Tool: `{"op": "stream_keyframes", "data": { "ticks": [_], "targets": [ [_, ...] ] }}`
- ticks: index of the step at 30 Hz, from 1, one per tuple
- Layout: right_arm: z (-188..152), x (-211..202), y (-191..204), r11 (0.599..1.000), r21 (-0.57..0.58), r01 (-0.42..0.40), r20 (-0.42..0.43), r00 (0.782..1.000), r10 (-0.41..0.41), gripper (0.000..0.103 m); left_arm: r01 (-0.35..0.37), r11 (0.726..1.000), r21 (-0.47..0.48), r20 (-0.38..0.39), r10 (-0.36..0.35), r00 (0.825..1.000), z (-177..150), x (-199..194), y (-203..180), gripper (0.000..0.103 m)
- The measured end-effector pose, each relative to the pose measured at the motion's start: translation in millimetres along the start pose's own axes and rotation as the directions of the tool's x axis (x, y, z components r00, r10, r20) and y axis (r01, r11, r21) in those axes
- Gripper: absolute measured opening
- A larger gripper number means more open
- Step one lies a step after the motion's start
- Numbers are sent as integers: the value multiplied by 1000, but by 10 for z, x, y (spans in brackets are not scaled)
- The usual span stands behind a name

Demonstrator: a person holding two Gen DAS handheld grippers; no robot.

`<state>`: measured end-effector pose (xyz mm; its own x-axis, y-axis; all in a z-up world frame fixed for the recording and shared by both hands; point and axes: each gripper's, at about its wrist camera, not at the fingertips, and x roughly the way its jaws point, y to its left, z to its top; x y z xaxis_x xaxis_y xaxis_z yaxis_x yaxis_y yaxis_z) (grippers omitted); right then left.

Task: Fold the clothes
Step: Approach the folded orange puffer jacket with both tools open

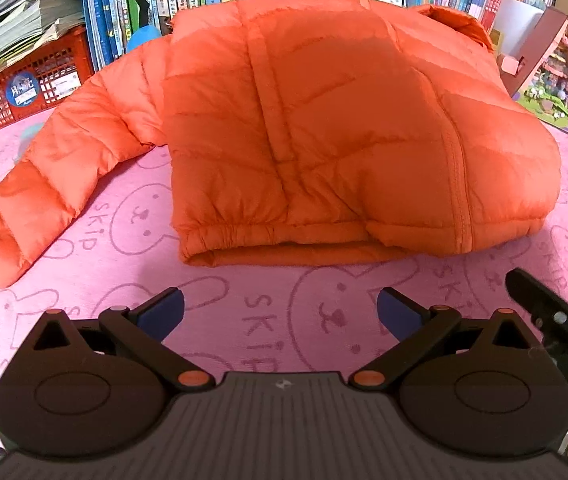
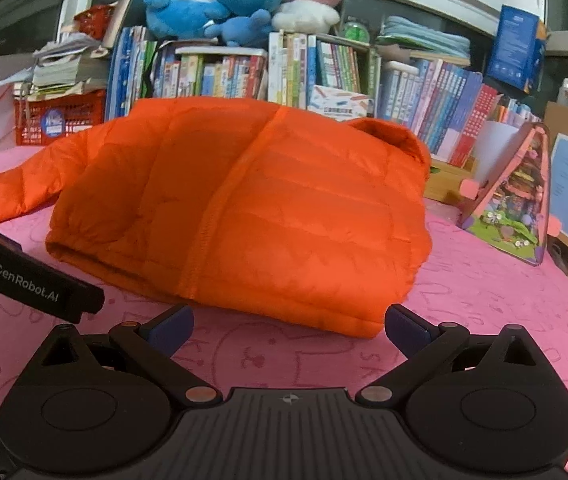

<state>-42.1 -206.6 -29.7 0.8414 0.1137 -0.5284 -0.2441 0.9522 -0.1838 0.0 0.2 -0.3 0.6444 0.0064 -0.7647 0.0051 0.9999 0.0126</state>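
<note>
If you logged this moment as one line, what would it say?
task: fold clothes | orange jacket: right side folded over, left sleeve spread on pink cloth | left gripper: open, empty | right gripper: open, empty

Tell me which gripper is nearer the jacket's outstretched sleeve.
Left. The sleeve lies ahead and to the left of the left gripper. The right gripper faces the jacket's opposite front corner, with the sleeve far off to its left.

Two low, near views, shared jacket (image 1: 323, 132)
</note>
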Motion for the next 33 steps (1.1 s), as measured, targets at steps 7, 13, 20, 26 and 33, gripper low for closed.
{"op": "stream_keyframes", "data": {
  "ticks": [7,13,20,26,33],
  "targets": [
    [-7,56,87,1000,15,-11,4,1000,11,103,21,999,-27,-17,-22,1000,37,-20,26,103],
    [-14,22,37,1000,24,-18,9,1000,18,103,15,1000,-26,-24,-15,1000,22,0,21,103],
    [-56,28,111,999,-34,34,40,999,-32,103,13,1000,-26,-30,-14,999,1,29,29,103],
    [-57,32,94,1000,-16,11,32,999,-11,103,15,999,-32,-36,-16,999,4,25,35,103],
    [-64,33,98,1000,-24,19,31,999,-18,103,21,999,-43,-47,-23,999,11,35,43,103]
  ]
}}
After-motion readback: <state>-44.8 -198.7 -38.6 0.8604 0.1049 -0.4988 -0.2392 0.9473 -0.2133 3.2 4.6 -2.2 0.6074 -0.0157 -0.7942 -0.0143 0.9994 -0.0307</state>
